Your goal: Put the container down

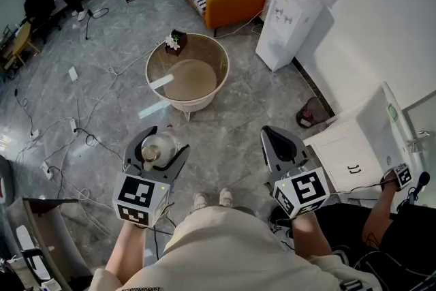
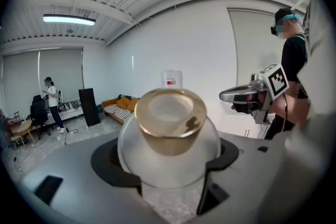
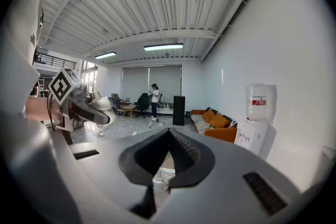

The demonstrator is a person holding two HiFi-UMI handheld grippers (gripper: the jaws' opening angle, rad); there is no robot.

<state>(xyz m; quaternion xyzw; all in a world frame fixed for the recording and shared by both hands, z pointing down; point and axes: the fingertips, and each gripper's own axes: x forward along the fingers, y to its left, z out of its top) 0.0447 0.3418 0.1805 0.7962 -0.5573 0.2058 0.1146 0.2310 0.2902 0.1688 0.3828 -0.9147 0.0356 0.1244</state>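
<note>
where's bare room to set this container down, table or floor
Free for the container: the round table's tan middle and right half, toward the sofa. A small plant sits on its far-left rim, a white strip at its left edge. The floor between table and shoes is bare; cables crowd the floor further left.

The room is evenly bright under white ceiling strip lights (image 2: 69, 19), which glow without harsh glare. Shadows on the grey floor (image 1: 102, 78) are soft. Both gripper views bend strongly and go black at the corners. The container (image 2: 169, 136), very close, looks slightly soft.
</note>
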